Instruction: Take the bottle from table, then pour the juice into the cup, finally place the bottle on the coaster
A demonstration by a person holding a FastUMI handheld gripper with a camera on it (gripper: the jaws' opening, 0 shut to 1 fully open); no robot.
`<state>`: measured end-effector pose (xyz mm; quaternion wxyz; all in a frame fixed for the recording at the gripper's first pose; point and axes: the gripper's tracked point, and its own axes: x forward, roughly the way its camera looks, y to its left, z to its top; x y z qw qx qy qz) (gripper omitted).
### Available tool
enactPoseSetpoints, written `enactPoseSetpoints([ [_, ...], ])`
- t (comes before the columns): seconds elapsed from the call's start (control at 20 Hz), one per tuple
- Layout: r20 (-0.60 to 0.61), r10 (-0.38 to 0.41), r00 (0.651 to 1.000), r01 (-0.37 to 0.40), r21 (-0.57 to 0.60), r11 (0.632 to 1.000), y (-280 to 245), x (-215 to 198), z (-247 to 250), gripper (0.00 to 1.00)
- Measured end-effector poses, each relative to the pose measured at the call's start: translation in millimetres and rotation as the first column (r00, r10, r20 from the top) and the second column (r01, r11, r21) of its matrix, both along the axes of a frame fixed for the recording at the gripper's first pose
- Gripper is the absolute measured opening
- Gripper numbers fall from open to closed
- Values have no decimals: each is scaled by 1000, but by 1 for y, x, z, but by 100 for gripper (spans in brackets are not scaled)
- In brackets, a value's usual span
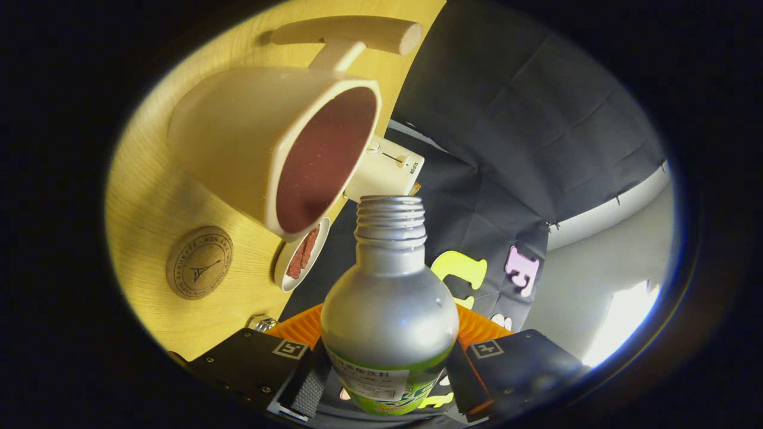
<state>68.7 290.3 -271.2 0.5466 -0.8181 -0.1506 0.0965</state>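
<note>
**Bottle clamped and tipped toward the cup**

The gripper point(387, 375) was clamped on the silver bottle point(390, 316), both fingers pressing its lower body at the label band, one on each side. That grip looked sound: the metal-looking shell seemed stiff but smooth and likely slippery, so a hold low on the widest part suited it. The bulbous shoulder narrowed to a ribbed, uncapped threaded neck at twelve o'clock. Just beyond the mouth, toward eleven o'clock, sat the cream ceramic cup point(271, 149), glossy, thick-rimmed, reddish inside. At nine o'clock a round cork coaster point(199, 263) lay flat on the pale wooden table point(149, 196), well apart from the bottle.
</note>
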Motion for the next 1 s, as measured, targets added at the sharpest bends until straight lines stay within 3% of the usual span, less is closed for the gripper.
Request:
enactPoseSetpoints([
  [0.5,-95,-57,994,68,120,990,-18,4,-6,83],
  [1.0,-260,-81,962,165,319,933,-28,6,-18,83],
])
